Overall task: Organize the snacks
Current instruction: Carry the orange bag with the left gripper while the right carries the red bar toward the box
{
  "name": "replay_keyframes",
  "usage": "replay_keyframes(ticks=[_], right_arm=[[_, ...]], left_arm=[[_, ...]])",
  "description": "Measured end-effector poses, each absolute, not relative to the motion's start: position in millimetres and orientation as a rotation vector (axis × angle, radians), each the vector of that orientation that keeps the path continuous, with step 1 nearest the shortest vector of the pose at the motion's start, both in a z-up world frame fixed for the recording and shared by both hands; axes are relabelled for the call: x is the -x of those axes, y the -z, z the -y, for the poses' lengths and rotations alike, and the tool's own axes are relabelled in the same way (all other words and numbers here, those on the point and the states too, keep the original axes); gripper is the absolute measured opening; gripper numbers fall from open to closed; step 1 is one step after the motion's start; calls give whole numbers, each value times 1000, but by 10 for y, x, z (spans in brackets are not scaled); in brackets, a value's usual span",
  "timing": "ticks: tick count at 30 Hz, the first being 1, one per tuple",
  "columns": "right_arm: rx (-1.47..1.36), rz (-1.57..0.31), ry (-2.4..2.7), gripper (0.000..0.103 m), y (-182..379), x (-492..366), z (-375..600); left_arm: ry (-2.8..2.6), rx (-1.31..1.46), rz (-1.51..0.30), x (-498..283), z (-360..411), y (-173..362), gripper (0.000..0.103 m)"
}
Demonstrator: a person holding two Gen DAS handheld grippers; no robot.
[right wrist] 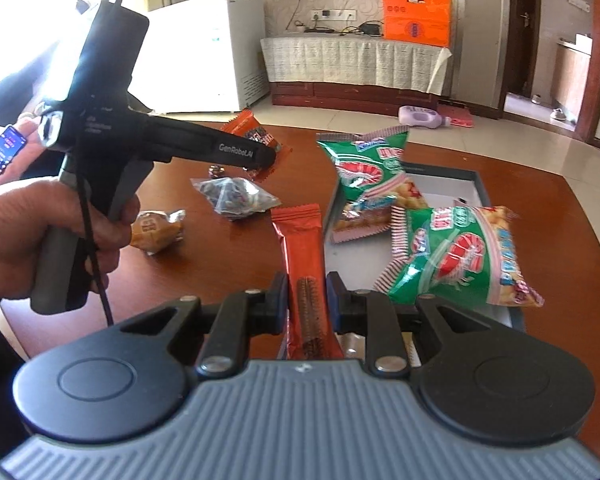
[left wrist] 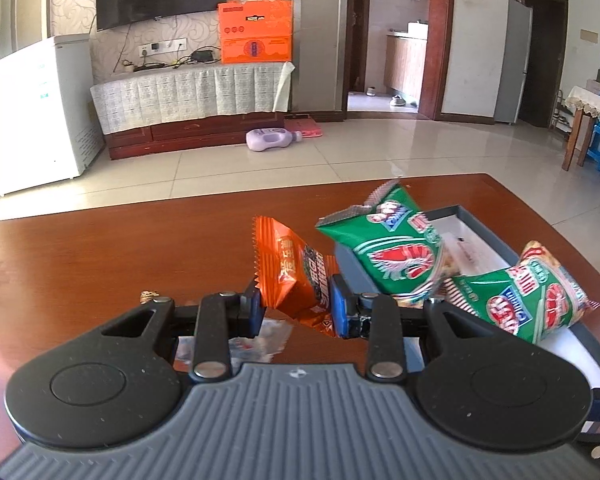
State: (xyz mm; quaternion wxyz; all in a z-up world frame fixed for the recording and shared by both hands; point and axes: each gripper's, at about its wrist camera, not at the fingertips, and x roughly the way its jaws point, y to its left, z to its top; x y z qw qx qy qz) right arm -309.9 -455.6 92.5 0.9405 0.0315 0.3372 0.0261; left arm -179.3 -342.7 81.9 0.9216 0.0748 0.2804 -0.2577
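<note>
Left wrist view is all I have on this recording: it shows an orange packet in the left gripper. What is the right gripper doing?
Observer: The right gripper is shut on a long red stick packet.
Operator: Any loose snacks on the table I can't make out?
Observer: A golden wrapped pastry lies near the person's left hand.
Operator: Anything else?
Observer: A clear wrapped snack lies beyond it.

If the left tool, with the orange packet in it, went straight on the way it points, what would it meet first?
Probably nothing soon. The left tool, shut on the orange packet, points over bare table toward the far edge. The green shrimp-chip bags and box lie off to the right, though depth is uncertain.
</note>
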Motion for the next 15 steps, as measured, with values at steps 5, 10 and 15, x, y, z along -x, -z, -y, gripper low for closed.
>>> replay_keyframes(ticks=[5, 10, 15], right_arm=[[-70, -692, -21, 23, -902, 3168, 4682], [-83, -688, 5, 23, -892, 3242, 4780], [-93, -682, 28, 23, -890, 3302, 4856]], left_arm=[[554, -147, -575, 1838, 3605, -796, 38], [581, -144, -574, 1885, 3773, -783, 38], [610, -143, -573, 1939, 3943, -760, 38]])
